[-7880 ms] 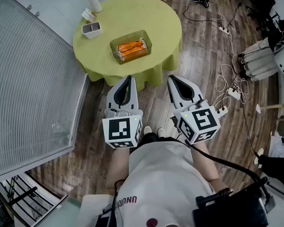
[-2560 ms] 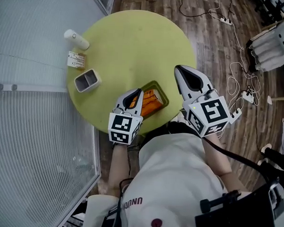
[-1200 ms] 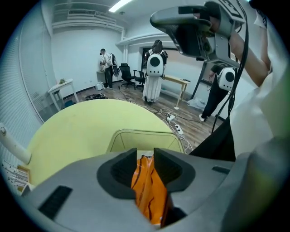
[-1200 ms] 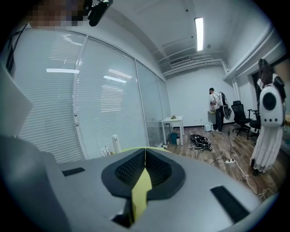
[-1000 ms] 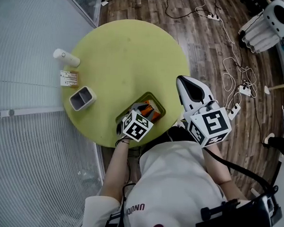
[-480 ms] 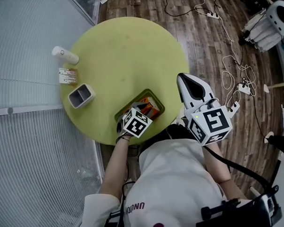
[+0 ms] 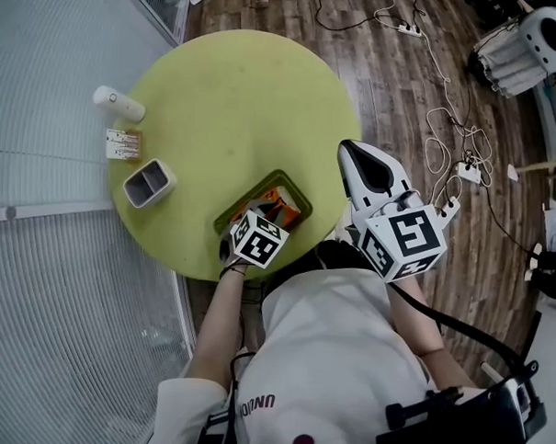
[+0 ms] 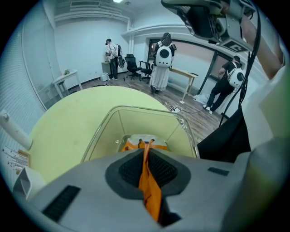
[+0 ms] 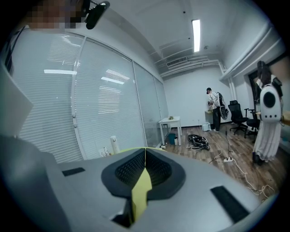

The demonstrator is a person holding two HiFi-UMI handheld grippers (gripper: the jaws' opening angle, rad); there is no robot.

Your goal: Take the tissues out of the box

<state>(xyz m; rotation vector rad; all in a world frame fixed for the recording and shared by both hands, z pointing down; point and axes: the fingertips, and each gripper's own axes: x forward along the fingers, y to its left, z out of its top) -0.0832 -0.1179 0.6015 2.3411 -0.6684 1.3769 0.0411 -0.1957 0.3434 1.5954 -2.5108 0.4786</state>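
Note:
A clear plastic box stands near the front edge of the round yellow-green table. Orange tissue packs lie in it. My left gripper points down into the box; its jaws are closing and a fold of the top orange tissue pack is pinched between the pads. The left gripper view shows the left gripper above the box's rim. My right gripper hovers over the table's right edge, shut and empty; in its own view the right gripper shows only table colour below.
A white bottle, a small printed packet and a two-compartment holder stand at the table's left side. A glass wall with blinds runs along the left. Cables and a power strip lie on the wooden floor to the right.
The person has stepped up to the table and my left gripper has gone down into the box. Over the last second it has barely moved. The right gripper stays beside it.

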